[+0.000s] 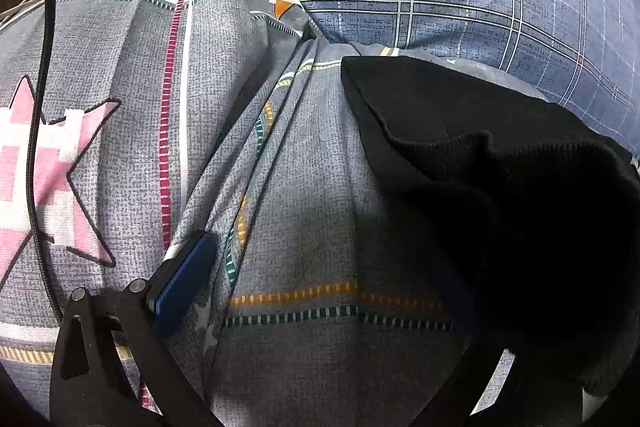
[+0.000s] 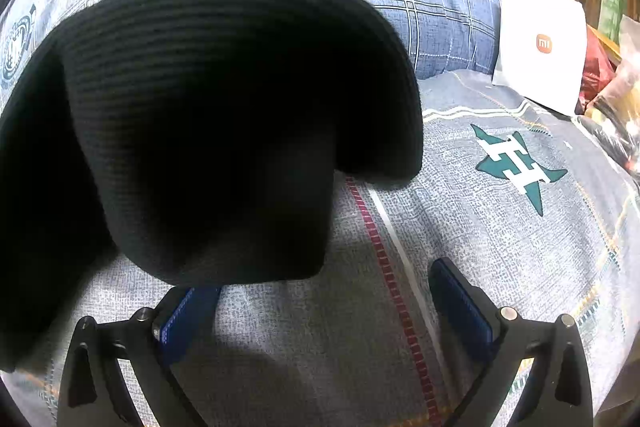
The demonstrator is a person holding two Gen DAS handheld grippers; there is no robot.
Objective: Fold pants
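Currently right gripper (image 2: 324, 311) fingers spread, empty; left gripper (image 1: 332, 291) state unclear. Risk: black pants (image 2: 224, 115) bunch on the bed (image 2: 500, 227).

Matt black ribbed-knit pants (image 2: 224, 99), woven bedsheet (image 2: 480, 227)
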